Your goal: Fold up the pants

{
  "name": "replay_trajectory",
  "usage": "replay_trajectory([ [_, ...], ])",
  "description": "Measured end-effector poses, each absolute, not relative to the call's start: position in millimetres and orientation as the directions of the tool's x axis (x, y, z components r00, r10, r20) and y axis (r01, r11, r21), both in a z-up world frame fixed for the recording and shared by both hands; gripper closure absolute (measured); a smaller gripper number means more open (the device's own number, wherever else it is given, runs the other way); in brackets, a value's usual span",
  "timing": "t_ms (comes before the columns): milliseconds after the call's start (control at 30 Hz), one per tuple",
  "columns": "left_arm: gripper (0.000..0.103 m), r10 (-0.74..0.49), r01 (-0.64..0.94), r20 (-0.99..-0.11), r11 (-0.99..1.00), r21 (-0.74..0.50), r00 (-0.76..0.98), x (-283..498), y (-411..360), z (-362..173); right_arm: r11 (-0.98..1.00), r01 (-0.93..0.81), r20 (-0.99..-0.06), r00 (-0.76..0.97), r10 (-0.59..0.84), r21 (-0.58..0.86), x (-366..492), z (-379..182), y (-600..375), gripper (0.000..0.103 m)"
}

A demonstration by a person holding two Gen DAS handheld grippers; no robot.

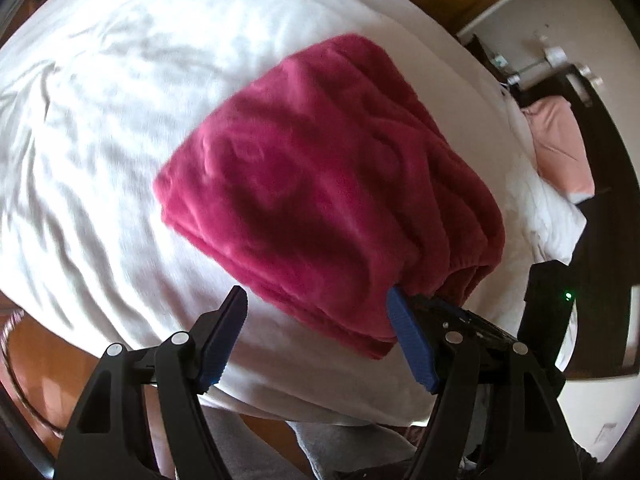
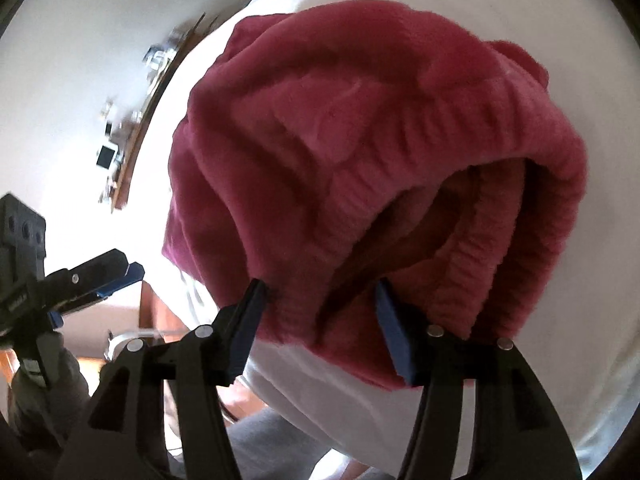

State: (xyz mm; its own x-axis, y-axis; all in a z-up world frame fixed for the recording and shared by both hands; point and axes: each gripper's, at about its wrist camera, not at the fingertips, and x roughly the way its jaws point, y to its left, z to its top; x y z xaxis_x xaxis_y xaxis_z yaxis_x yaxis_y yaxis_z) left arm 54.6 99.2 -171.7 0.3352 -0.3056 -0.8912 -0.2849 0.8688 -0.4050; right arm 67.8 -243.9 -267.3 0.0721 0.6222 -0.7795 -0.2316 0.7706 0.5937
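Fuzzy magenta pants [image 1: 320, 184] lie folded in a thick stack on a white sheet [image 1: 100, 128]. My left gripper [image 1: 316, 304] is open, its blue-padded fingers [image 1: 408, 340] wide apart at the stack's near edge, nothing held. In the right wrist view the pants [image 2: 360, 128] fill the frame, with the ribbed waistband opening facing me. My right gripper [image 2: 320, 292] is open at the waistband edge, with fabric between the spread fingers. The left gripper also shows at far left in that view [image 2: 92, 276], and the right gripper's body shows in the left view [image 1: 544, 308].
The white sheet covers a bed [image 2: 560, 360]. A pink cloth [image 1: 560, 144] lies at the far right by dark furniture [image 1: 600, 200]. A cluttered shelf [image 2: 136, 100] stands on the left wall. Wooden floor [image 1: 52, 372] shows below the bed edge.
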Motion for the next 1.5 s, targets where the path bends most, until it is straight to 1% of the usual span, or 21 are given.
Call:
replay_trajectory([
  [267, 0.031, -0.321, -0.193, -0.896, 0.901, -0.388, 0.306, 80.7, 135.0, -177.4, 0.812, -0.143, -0.786, 0.203, 0.584, 0.566, 47.4, -246.3, -236.3, 0.045],
  [467, 0.031, -0.334, -0.111, -0.906, 0.922, -0.372, 0.262, 104.7, 144.3, -196.0, 0.831, -0.066, -0.810, 0.196, 0.553, 0.552, 43.9, -266.4, -217.4, 0.045],
  [500, 0.031, -0.331, -0.099, -0.909, 0.926, -0.365, 0.252, 109.3, 145.5, -200.8, 0.835, -0.060, -0.814, 0.193, 0.548, 0.547, 43.3, -269.1, -213.1, 0.050],
  [533, 0.031, -0.330, -0.090, -0.912, 0.929, -0.360, 0.242, 113.4, 147.2, -205.6, 0.834, -0.065, -0.813, 0.191, 0.550, 0.548, 39.1, -271.6, -206.2, 0.060],
  [567, 0.031, -0.330, -0.086, -0.914, 0.930, -0.357, 0.235, 117.1, 149.6, -209.3, 0.841, -0.066, -0.821, 0.189, 0.539, 0.538, 38.7, -272.2, -203.3, 0.065],
  [600, 0.031, -0.329, -0.082, -0.918, 0.932, -0.354, 0.223, 121.3, 151.4, -215.2, 0.849, -0.062, -0.829, 0.191, 0.526, 0.525, 37.8, -272.1, -203.1, 0.078],
  [633, 0.031, -0.328, -0.079, -0.920, 0.933, -0.351, 0.214, 124.6, 153.5, -220.1, 0.852, -0.049, -0.832, 0.196, 0.520, 0.521, 36.4, -269.9, -205.5, 0.080],
  [733, 0.031, -0.339, -0.075, -0.921, 0.931, -0.358, 0.193, 131.0, 159.5, -228.1, 0.861, -0.010, -0.836, 0.236, 0.496, 0.508, 31.1, -249.0, -219.9, 0.082],
  [833, 0.031, -0.352, -0.054, -0.916, 0.928, -0.368, 0.193, 134.4, 163.8, -227.3, 0.860, -0.021, -0.818, 0.298, 0.492, 0.510, 19.0, -207.7, -234.9, 0.083],
  [900, 0.031, -0.357, -0.032, -0.914, 0.928, -0.370, 0.193, 136.9, 161.9, -227.0, 0.888, -0.052, -0.831, 0.330, 0.447, 0.457, 8.8, -178.8, -242.5, 0.083],
  [967, 0.031, -0.365, -0.013, -0.912, 0.927, -0.374, 0.188, 137.8, 156.8, -228.2, 0.911, -0.063, -0.850, 0.340, 0.403, 0.407, 1.6, -164.6, -246.8, 0.083],
  [1067, 0.031, -0.354, 0.042, -0.920, 0.935, -0.352, 0.167, 137.1, 144.0, -234.6, 0.933, -0.059, -0.882, 0.309, 0.356, 0.356, -10.5, -174.8, -245.8, 0.083],
  [1100, 0.031, -0.323, 0.066, -0.933, 0.946, -0.316, 0.161, 136.4, 139.1, -238.9, 0.938, -0.044, -0.898, 0.278, 0.341, 0.343, -12.1, -194.8, -243.8, 0.083],
  [1167, 0.029, -0.302, 0.074, -0.944, 0.953, -0.294, 0.135, 136.7, 137.2, -249.1, 0.947, -0.008, -0.920, 0.234, 0.314, 0.321, -12.8, -231.8, -244.1, 0.083],
  [1233, 0.024, -0.305, 0.069, -0.945, 0.952, -0.298, 0.120, 137.0, 140.0, -256.0, 0.944, 0.047, -0.929, 0.200, 0.311, 0.326, -9.2, -265.1, -244.2, 0.081],
  [1300, 0.024, -0.292, 0.070, -0.950, 0.956, -0.286, 0.113, 136.6, 143.3, -260.2, 0.935, 0.084, -0.925, 0.202, 0.322, 0.344, -6.4, -272.0, -243.7, 0.080],
  [1367, 0.024, -0.288, 0.058, -0.950, 0.957, -0.283, 0.116, 136.7, 147.7, -260.3, 0.924, 0.080, -0.906, 0.246, 0.345, 0.373, -4.4, -256.2, -243.0, 0.070],
  [1400, 0.024, -0.294, 0.042, -0.948, 0.956, -0.291, 0.118, 136.7, 150.5, -260.0, 0.922, 0.071, -0.897, 0.270, 0.350, 0.381, -2.0, -245.0, -244.7, 0.054],
  [1433, 0.024, -0.298, 0.031, -0.947, 0.954, -0.297, 0.117, 136.3, 150.9, -260.0, 0.922, 0.066, -0.892, 0.289, 0.348, 0.382, -0.5, -237.9, -248.4, 0.043],
  [1500, 0.024, -0.304, 0.013, -0.946, 0.952, -0.305, 0.115, 135.9, 151.4, -259.6, 0.927, 0.073, -0.884, 0.337, 0.323, 0.367, 9.6, -222.1, -259.1, 0.041],
])
